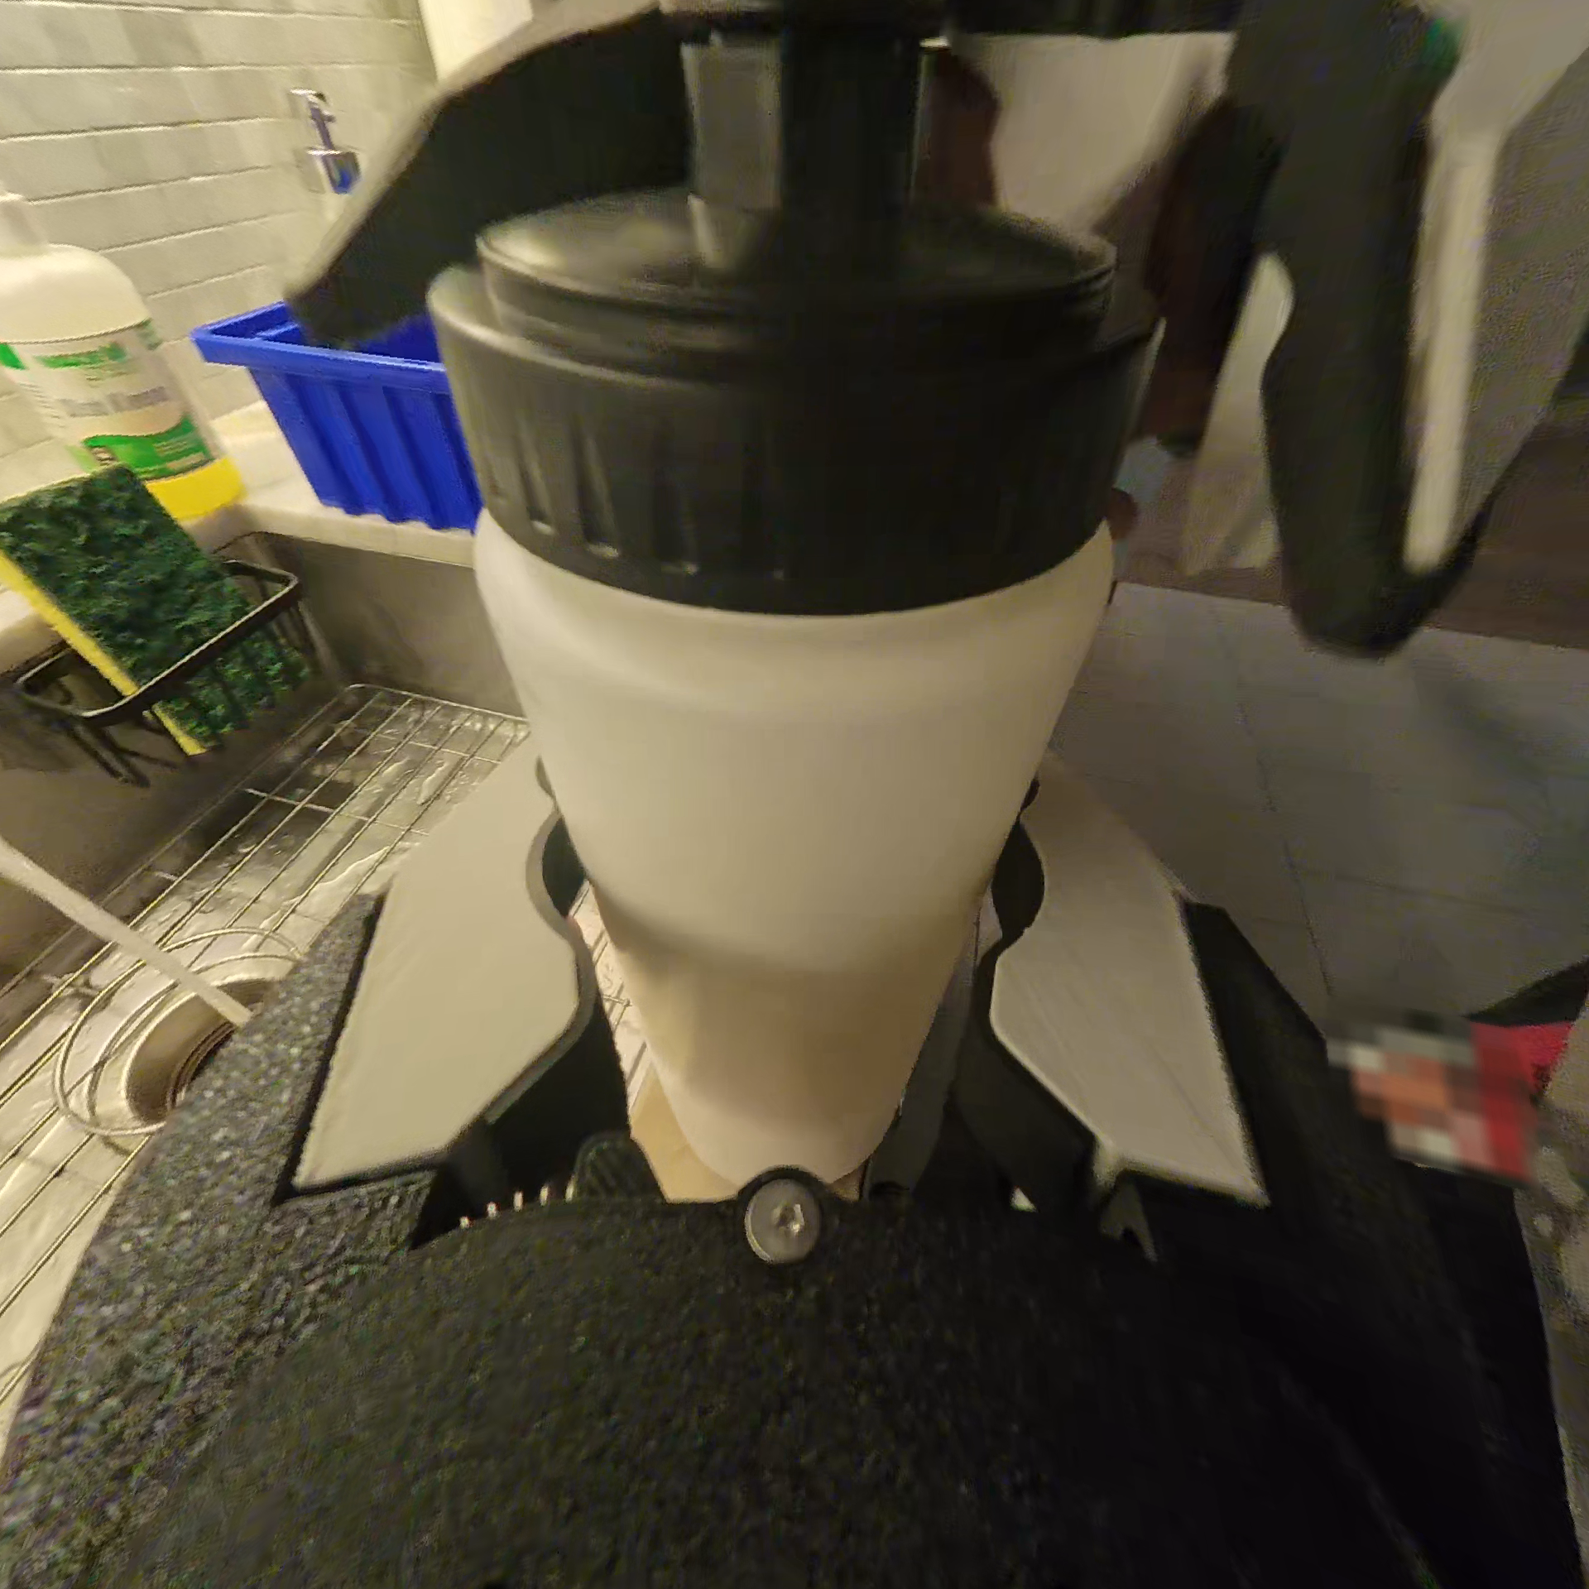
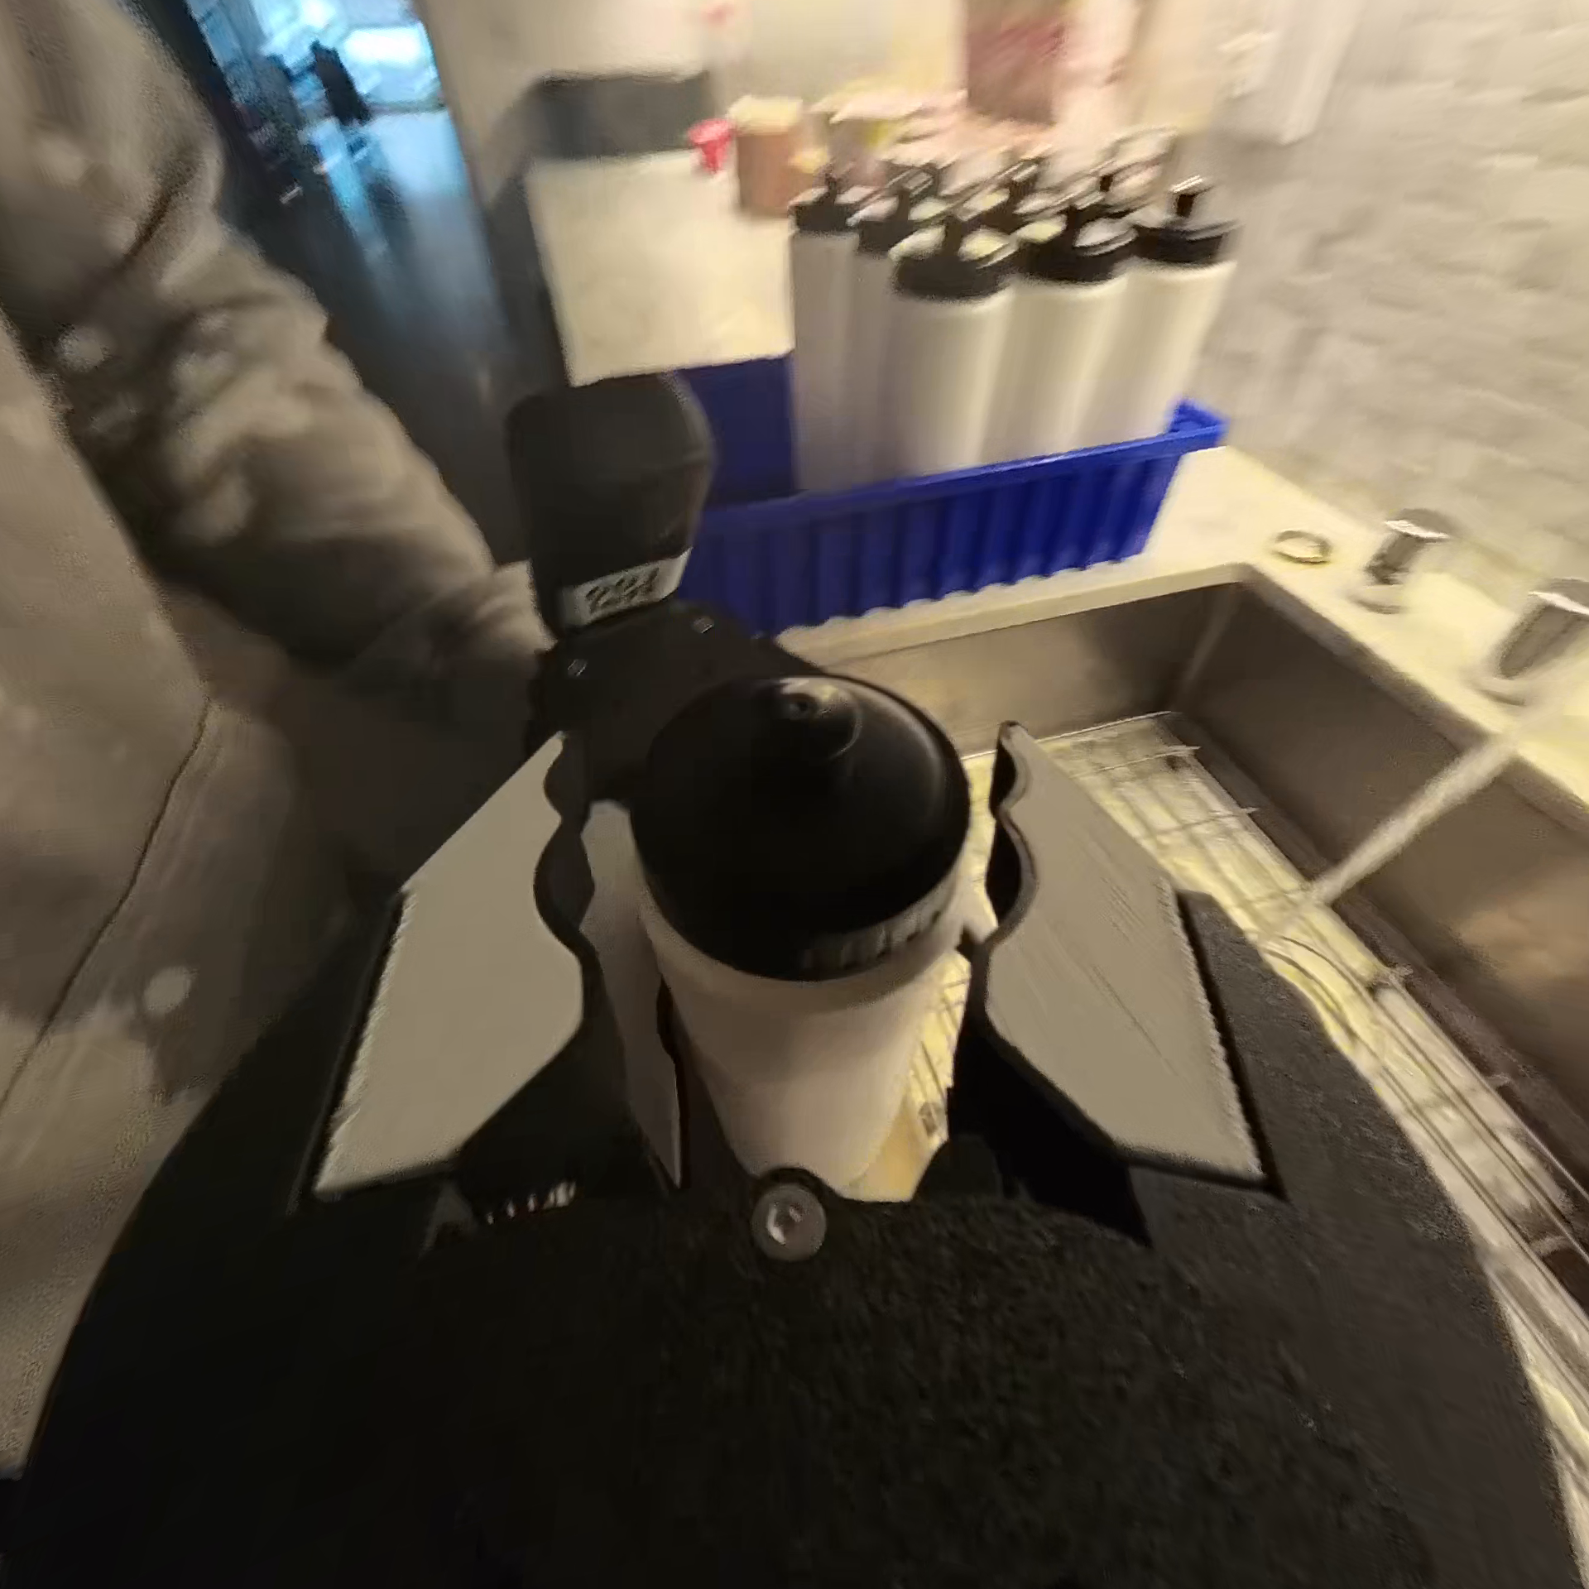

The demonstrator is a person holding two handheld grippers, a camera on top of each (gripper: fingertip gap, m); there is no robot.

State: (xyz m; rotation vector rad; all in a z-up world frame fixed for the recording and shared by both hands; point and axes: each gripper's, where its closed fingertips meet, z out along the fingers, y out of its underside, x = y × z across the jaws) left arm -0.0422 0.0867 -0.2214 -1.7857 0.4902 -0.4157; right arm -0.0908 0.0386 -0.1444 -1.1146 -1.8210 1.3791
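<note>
A white bottle [image 1: 791, 774] with a black screw cap [image 1: 791, 430] stands upright between the fingers of my left gripper [image 1: 787, 825], which is shut on its body. My right gripper [image 2: 787, 757] is open, its fingers either side of the black cap [image 2: 800, 843] with a gap on the right. In the left wrist view its fingers [image 1: 370, 258] spread wide above and around the cap. In the right wrist view the left gripper's black body [image 2: 610, 499] shows behind the bottle [image 2: 791, 1049], held by a person's grey sleeve [image 2: 215, 430].
A steel sink [image 2: 1290, 688] with a wire grid [image 1: 301, 817] lies below. A thin stream of water [image 2: 1419, 808] runs into it. A green-and-yellow sponge [image 1: 129, 593] sits in a black caddy beside a soap bottle [image 1: 112, 361]. A blue bin [image 2: 946, 533] holds several white bottles [image 2: 989, 344].
</note>
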